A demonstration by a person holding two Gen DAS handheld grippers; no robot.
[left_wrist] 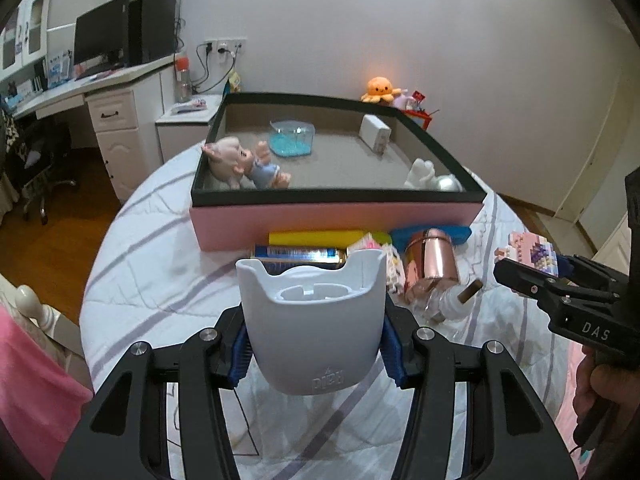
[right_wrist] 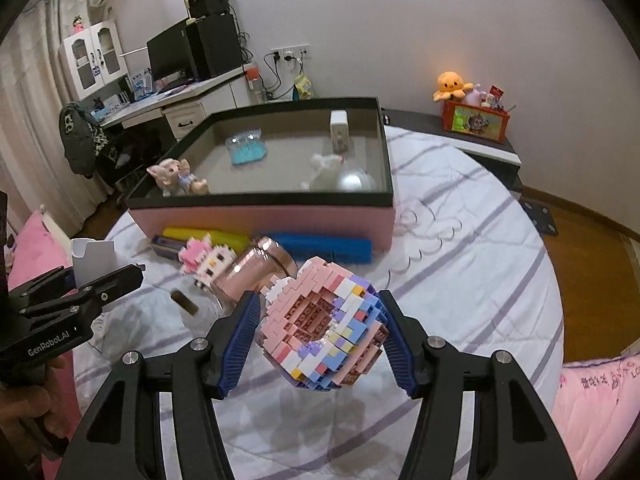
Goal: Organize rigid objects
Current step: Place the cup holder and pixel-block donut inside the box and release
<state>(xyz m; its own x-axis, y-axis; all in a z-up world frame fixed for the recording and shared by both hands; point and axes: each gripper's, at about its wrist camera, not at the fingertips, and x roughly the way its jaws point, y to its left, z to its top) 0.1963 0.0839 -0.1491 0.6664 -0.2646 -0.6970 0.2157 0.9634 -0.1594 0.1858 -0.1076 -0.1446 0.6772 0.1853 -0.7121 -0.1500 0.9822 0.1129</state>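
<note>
Left tool (left_wrist: 316,354) clamped, tilted down; right tool (right_wrist: 320,344) likewise.

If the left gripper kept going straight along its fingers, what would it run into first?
Probably the battery pack lying just beyond the white holder that the left gripper grips, then the pink box wall. Depth is uncertain; the raised gripper might pass over the pack.

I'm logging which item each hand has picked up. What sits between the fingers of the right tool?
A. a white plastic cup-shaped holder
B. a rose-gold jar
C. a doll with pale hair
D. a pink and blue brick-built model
D: in the right wrist view the right tool clamps the pink and blue brick-built model between its blue pads, above the striped bedcover; the white holder is in the left tool.
</note>
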